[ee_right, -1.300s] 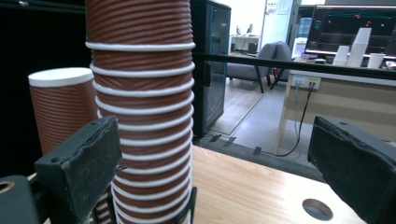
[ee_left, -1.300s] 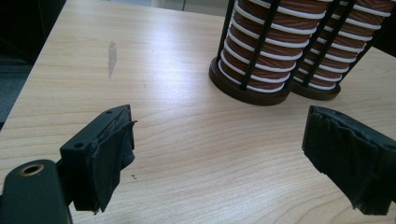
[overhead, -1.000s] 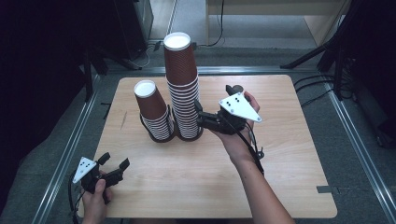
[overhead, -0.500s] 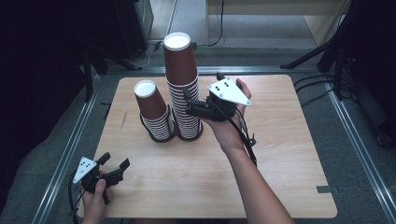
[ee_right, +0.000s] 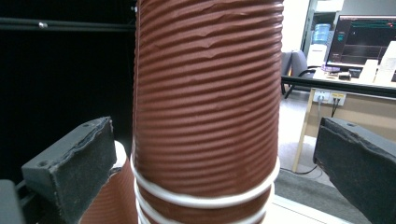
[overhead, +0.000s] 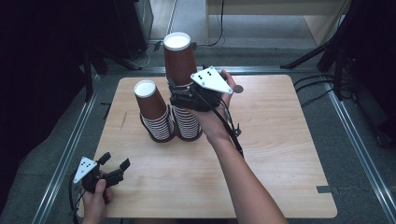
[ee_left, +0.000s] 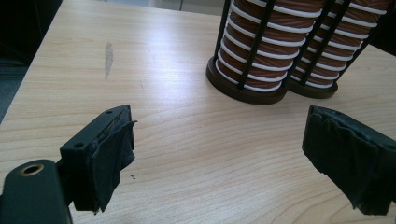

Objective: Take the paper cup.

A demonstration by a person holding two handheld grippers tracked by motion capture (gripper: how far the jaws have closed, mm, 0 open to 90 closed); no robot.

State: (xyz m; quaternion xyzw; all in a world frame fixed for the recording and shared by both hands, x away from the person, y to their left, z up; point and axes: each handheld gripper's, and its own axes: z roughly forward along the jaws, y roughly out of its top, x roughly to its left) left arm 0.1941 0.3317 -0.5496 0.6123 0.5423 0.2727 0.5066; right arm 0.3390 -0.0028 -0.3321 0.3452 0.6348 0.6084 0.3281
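Two stacks of upside-down brown ribbed paper cups stand in black wire holders on the wooden table (overhead: 280,140): a tall stack (overhead: 180,60) and a shorter stack (overhead: 150,100) to its left. My right gripper (overhead: 180,94) is raised beside the tall stack. Its jaws have just been opening and now stand wide on either side of the top cup (ee_right: 205,93), with a gap on both sides. Near the table's front left corner my left gripper (overhead: 114,169) rests open, nothing between its pads (ee_left: 109,154). The holders' round bases (ee_left: 243,91) lie ahead of it.
Metal rails (overhead: 70,149) run along both sides of the table, and cables (overhead: 317,88) trail on the dark floor. A small round mark (overhead: 238,88) sits on the table behind my right hand. A desk with a monitor (ee_right: 369,37) stands far off.
My right gripper has risen and moved left, from beside the tall stack's lower part to around its top cup. The left gripper has stayed in place.
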